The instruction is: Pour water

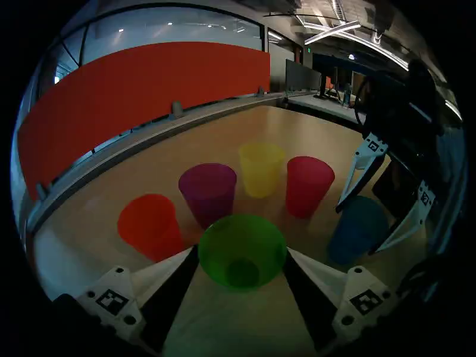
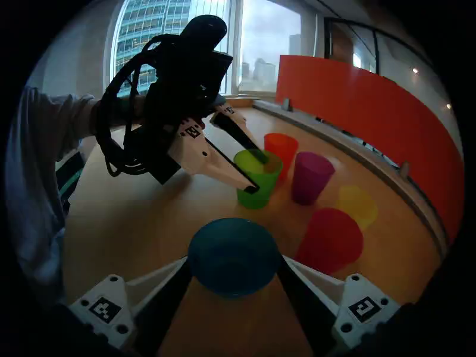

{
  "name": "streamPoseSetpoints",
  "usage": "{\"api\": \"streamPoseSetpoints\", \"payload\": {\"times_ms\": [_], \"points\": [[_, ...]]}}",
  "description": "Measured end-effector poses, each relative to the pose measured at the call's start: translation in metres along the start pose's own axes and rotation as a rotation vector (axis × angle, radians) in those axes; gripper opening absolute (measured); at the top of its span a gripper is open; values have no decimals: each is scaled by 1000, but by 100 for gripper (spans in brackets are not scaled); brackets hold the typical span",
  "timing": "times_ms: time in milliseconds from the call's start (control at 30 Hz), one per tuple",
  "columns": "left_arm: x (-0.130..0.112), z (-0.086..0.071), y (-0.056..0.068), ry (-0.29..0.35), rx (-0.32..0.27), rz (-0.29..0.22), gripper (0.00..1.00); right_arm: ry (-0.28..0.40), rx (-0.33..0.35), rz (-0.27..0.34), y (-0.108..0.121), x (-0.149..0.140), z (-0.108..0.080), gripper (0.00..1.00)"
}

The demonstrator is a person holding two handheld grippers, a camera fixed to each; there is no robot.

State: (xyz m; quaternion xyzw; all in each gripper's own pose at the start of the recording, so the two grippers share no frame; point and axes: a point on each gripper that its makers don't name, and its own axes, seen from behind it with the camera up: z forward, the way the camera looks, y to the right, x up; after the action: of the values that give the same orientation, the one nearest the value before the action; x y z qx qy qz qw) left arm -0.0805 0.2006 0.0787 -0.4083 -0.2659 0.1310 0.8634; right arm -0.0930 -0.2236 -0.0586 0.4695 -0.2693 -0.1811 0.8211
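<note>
Halfway at most: presses left gripper (image 1: 241,249) fingers onto green cup (image 1: 243,265), right gripper (image 2: 234,260) fingers onto blue cup (image 1: 356,232) at green's 3 o'clock; holds both upright, pours nothing yet.

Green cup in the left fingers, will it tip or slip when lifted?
The green cup looks like thin translucent plastic, probably light and slightly flexible. Its smooth tapered wall might slip in the fingers. Narrower base: likely tips if pushed.

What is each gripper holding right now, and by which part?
Left gripper clamps the green cup by its opposite sides; right gripper clamps the blue cup the same way.
</note>
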Motion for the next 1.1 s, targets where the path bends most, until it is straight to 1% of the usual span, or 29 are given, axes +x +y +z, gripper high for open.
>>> {"api": "streamPoseSetpoints", "payload": {"times_ms": [33,433,567,767,900,1100], "points": [[0,0,0,-1,0,1,88,0,0,0,0,0,0,100],[0,0,2,-6,-4,10,87,10,-2,-2,0,3,2,100],[1,-1,3,-3,-6,9,87,16,-3,0,-2,3,3,92],[4,-4,5,6,-7,9,87,30,-7,18,-3,3,3,91],[8,-8,6,21,-7,10,87,36,-11,32,-4,5,0,91],[17,-20,10,60,-14,-13,87,73,-22,49,-5,16,-8,91]]}}
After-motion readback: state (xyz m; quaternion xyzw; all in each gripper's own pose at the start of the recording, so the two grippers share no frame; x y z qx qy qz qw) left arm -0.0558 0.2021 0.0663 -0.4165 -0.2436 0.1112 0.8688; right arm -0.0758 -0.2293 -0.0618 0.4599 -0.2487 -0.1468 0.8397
